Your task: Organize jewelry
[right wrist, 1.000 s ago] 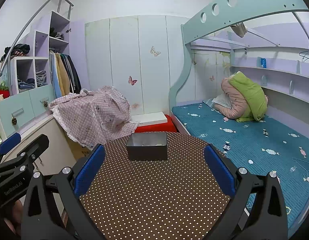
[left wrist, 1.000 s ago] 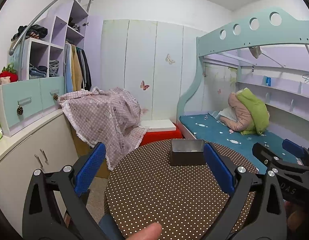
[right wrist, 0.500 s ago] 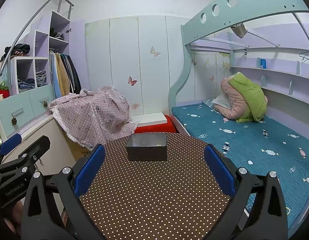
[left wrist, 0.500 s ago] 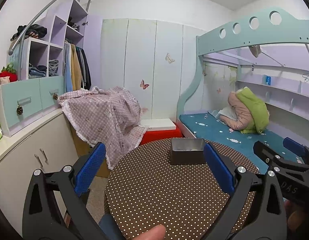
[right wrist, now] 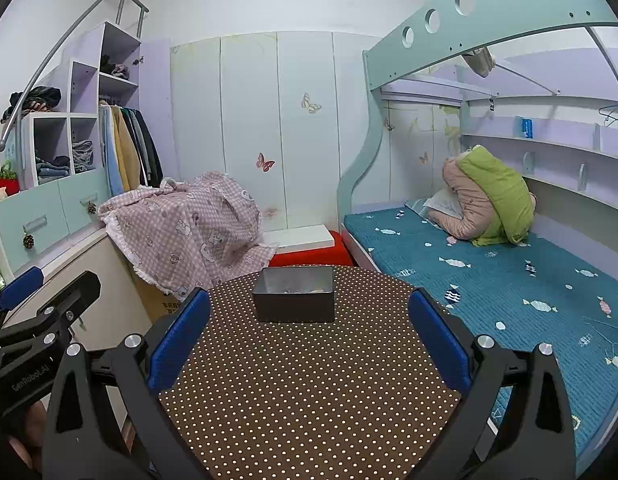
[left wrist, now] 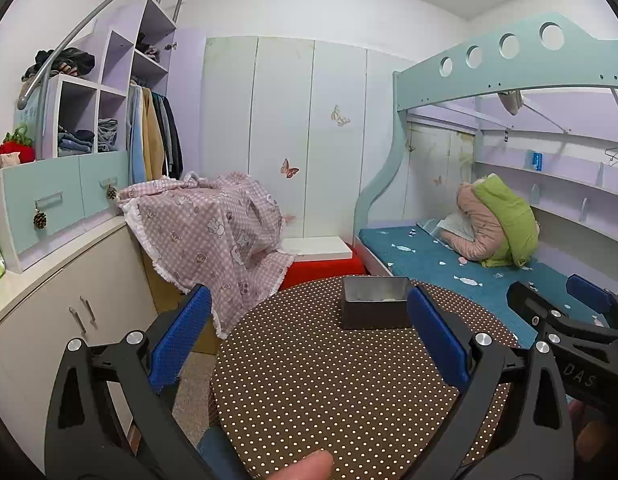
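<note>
A small dark metal box [left wrist: 375, 308] stands open at the far side of a round table with a brown polka-dot cloth [left wrist: 329, 384]. It also shows in the right wrist view [right wrist: 295, 299], with small pale jewelry pieces [right wrist: 305, 290] on its floor. My left gripper [left wrist: 309, 344] is open and empty, above the table's near left part. My right gripper [right wrist: 309, 340] is open and empty, above the table's near part. Each gripper shows at the edge of the other's view: the right one [left wrist: 581, 320], the left one [right wrist: 33, 308].
A bunk bed with a teal mattress [right wrist: 489, 272] runs along the right. A pink checked cloth [left wrist: 213, 232] covers something left of the table. White cabinets and drawers [left wrist: 61, 280] line the left wall. A red and white box [left wrist: 321, 256] stands behind the table.
Both grippers stay open. Both views have shifted very slightly, and the box sits marginally lower in the frames.
</note>
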{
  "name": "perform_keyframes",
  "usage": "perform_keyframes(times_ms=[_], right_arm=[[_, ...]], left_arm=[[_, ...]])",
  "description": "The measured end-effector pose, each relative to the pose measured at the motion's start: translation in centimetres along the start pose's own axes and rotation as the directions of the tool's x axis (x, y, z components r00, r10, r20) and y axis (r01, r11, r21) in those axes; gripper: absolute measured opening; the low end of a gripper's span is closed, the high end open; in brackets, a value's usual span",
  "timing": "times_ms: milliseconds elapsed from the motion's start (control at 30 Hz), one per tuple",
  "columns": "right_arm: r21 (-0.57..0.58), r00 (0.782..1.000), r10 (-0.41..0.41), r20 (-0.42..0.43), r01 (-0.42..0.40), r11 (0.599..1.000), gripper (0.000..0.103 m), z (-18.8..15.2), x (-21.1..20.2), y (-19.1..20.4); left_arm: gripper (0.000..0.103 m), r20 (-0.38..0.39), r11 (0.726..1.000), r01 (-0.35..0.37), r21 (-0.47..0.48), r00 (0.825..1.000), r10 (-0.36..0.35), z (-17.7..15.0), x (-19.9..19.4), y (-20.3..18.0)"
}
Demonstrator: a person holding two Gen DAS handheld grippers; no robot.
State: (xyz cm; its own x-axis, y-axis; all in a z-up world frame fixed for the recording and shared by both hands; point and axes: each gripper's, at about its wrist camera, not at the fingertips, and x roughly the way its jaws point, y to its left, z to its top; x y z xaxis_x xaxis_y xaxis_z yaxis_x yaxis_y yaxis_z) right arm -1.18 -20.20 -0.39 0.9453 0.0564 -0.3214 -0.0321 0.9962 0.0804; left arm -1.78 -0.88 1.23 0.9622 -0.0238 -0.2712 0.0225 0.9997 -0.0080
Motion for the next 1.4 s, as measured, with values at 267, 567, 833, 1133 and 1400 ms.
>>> perform_keyframes(times_ms=[267,567,833,1133,1400], right_arm=[[-0.004,1.0,0.002,0.0,-0.002,1.0,0.096,0.14,0.02,0.21],[-0.01,1.0,0.002,0.0,-0.002,1.0,0.096,0.33,-0.01,0.45],[-0.012,1.0,0.003,-0.001,-0.003,1.0,0.096,0.39,0.03,0.49],[-0.013,1.0,0.005,-0.007,-0.005,1.0,0.096,0.37,0.17,0.49],[-0.011,1.0,0.003,-0.008,-0.003,1.0,0.096,0.35,0.29,0.34]], left_arm=[[0.098,0.0,1.0,-0.001,-0.001,1.0,0.001,0.0,-0.01,0.09],[0.098,0.0,1.0,-0.002,0.0,1.0,0.002,-0.03,0.05,0.29],[0.098,0.0,1.0,-0.004,-0.003,1.0,0.004,-0.03,0.08,0.5],[0.098,-0.002,1.0,-0.002,-0.002,1.0,0.002,0.01,0.1,0.51],[0.098,-0.003,1.0,-0.002,-0.002,1.0,0.002,-0.02,0.11,0.6]])
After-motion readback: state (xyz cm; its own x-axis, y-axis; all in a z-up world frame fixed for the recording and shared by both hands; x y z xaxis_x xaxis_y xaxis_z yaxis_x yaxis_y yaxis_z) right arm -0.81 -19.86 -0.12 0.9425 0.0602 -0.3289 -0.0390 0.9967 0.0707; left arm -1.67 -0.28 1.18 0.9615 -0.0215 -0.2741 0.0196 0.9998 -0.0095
